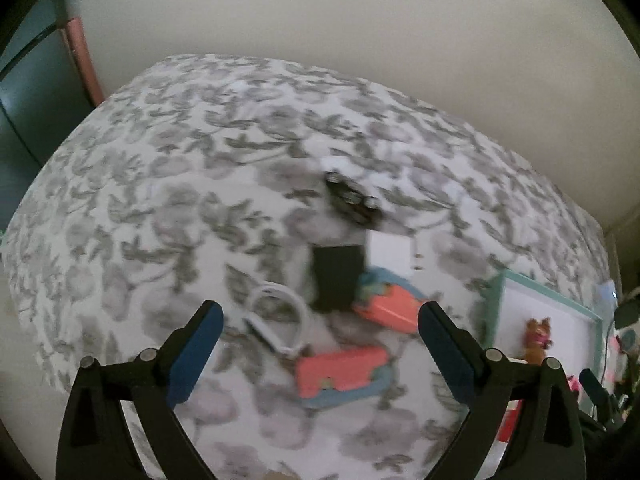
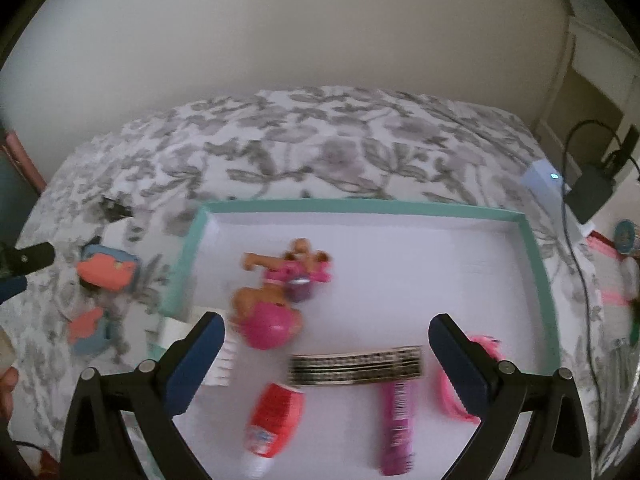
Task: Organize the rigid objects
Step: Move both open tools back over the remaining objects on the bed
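My left gripper is open and empty above loose items on the floral bedspread: two coral-and-blue toy pieces, a white ring-shaped piece, a black block, a white box and a dark gadget. My right gripper is open and empty over the teal-rimmed white tray. The tray holds a pink puppy figure, a pink ball toy, a red bottle, a magenta tube, a black-striped strip and a pink band.
The tray also shows at the right of the left wrist view. A white box with a light, a black adapter and cables lie at the bed's right edge. A wall runs behind the bed.
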Demonstrator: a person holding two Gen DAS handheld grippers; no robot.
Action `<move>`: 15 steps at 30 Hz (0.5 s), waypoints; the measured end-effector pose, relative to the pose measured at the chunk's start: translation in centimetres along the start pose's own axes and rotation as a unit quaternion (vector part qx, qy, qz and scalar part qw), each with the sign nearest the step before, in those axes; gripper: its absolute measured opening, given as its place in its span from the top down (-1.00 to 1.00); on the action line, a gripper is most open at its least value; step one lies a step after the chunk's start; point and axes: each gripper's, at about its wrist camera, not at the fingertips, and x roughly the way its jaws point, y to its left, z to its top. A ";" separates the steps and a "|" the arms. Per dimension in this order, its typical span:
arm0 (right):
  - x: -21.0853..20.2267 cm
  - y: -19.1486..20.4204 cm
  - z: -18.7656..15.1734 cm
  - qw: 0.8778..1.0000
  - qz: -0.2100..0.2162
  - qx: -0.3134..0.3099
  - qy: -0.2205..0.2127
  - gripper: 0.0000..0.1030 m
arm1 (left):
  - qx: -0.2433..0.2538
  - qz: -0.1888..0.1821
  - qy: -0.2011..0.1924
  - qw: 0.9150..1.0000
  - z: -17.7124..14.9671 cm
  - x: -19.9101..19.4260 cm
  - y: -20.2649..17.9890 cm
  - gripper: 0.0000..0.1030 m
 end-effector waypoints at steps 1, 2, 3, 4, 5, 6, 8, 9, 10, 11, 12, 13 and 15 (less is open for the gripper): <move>0.0 0.6 0.1 1.000 0.007 -0.001 0.000 -1.00 | -0.006 0.004 -0.001 1.000 0.1 0.0 0.8 -0.90; -0.1 1.3 0.1 1.000 0.013 -0.002 0.000 -1.00 | -0.009 0.007 -0.003 1.000 0.2 -0.1 1.4 -0.90; -0.1 1.9 0.2 1.000 0.019 -0.005 0.000 -1.00 | -0.013 0.009 -0.005 1.000 0.3 -0.2 1.9 -0.90; -0.1 2.8 0.2 1.000 0.025 -0.010 0.000 -1.00 | -0.016 0.013 -0.008 1.000 0.5 -0.3 2.5 -0.90; -0.1 3.5 0.2 0.999 0.029 -0.015 0.000 -1.00 | -0.020 0.016 -0.012 1.000 0.6 -0.5 3.1 -0.90; -0.2 4.5 0.3 0.999 0.034 -0.024 -0.001 -1.00 | -0.025 0.019 -0.015 0.999 0.7 -0.7 3.7 -0.90; -0.3 5.8 0.3 0.999 0.038 -0.037 -0.001 -1.00 | -0.032 0.019 -0.019 0.999 0.8 -0.9 4.6 -0.90; -0.3 6.5 0.4 0.998 0.040 -0.044 -0.001 -1.00 | -0.035 0.019 -0.019 0.999 0.9 -1.0 5.0 -0.90; -0.3 7.3 0.4 0.998 0.042 -0.050 -0.001 -1.00 | -0.040 0.017 -0.019 0.999 0.9 -1.0 5.6 -0.90; -0.3 7.8 0.4 0.997 0.045 -0.055 -0.001 -1.00 | -0.043 0.016 -0.018 0.999 0.9 -1.0 6.0 -0.90; -0.2 8.6 0.4 0.997 0.048 -0.062 0.000 -1.00 | -0.045 0.017 -0.014 0.999 0.9 -0.9 6.4 -0.90; -0.1 9.1 0.3 0.997 0.049 -0.066 0.001 -1.00 | -0.047 0.022 -0.009 0.999 0.8 -0.8 6.9 -0.90; 0.1 9.9 0.2 0.996 0.050 -0.072 0.005 -1.00 | -0.050 0.028 -0.003 0.998 0.7 -0.5 7.6 -0.90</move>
